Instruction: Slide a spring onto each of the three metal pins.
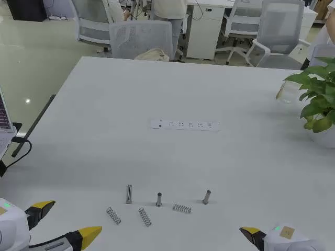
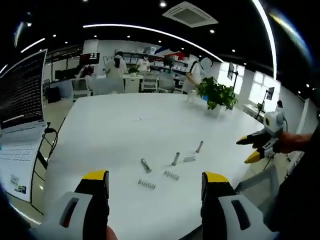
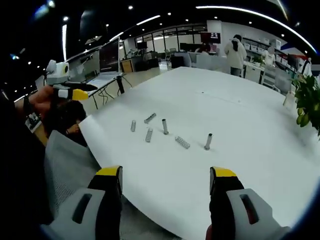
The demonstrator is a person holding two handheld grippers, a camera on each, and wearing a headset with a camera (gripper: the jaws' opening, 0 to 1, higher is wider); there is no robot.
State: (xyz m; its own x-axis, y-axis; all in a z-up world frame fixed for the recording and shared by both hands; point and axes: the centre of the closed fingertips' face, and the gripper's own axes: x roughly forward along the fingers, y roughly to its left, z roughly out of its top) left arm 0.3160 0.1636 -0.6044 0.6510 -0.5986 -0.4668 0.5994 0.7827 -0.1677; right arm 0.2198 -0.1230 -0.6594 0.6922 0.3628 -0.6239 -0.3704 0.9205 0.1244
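Note:
Three metal pins stand near the table's front edge: one lies flat (image 1: pixel 129 194), one stands upright (image 1: pixel 159 199), one stands at the right (image 1: pixel 207 197). Three loose springs (image 1: pixel 113 215) (image 1: pixel 144 216) (image 1: pixel 182 208) lie just in front of them, none on a pin. My left gripper (image 1: pixel 68 219) hovers open at the lower left, off the table's corner. My right gripper (image 1: pixel 251 234) is at the lower right. In the left gripper view the open gripper (image 2: pixel 155 177) faces the springs (image 2: pixel 171 175). In the right gripper view the open gripper (image 3: pixel 166 173) faces the pins (image 3: pixel 165 126).
A white power strip (image 1: pixel 185 125) lies mid-table. A potted plant (image 1: pixel 319 99) and a glass (image 1: pixel 287 93) stand at the right edge. A laptop (image 1: pixel 4 120) with a black cable sits off the left side. Office chairs (image 1: pixel 140 39) stand beyond the far edge.

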